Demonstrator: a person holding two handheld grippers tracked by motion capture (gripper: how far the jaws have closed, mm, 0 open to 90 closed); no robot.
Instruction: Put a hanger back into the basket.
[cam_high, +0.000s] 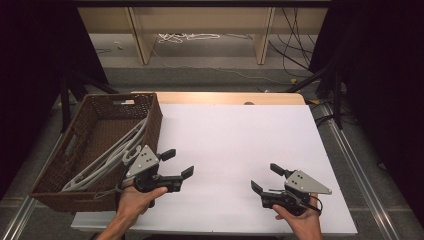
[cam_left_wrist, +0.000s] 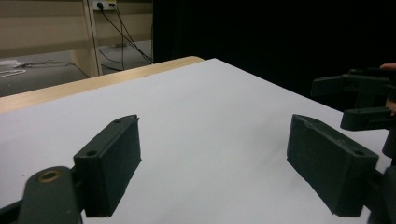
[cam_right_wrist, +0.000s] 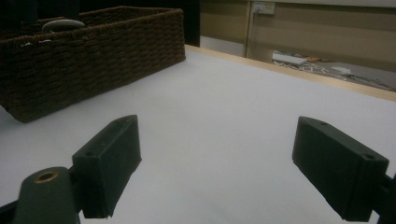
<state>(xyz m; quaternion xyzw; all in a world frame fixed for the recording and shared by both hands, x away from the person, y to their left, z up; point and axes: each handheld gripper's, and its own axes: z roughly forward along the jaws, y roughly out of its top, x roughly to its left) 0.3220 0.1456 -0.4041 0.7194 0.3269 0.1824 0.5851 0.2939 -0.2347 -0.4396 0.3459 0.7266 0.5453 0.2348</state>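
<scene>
left gripper (cam_high: 177, 163) jaws apart beside wicker basket (cam_high: 60, 172), right gripper (cam_high: 266, 178) jaws apart, both over white table (cam_high: 235, 135)

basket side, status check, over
Left tongs open, empty, beside basket. Right tongs open, empty. Grey hangers in basket. White table between tongs bare.

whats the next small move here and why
Probably swing the left gripper left, toward the wicker basket, and reach for the grey hangers lying in it. Both it and the right gripper are open with nothing between the jaws, over the bare white table, and the basket sits right beside the left one.
</scene>
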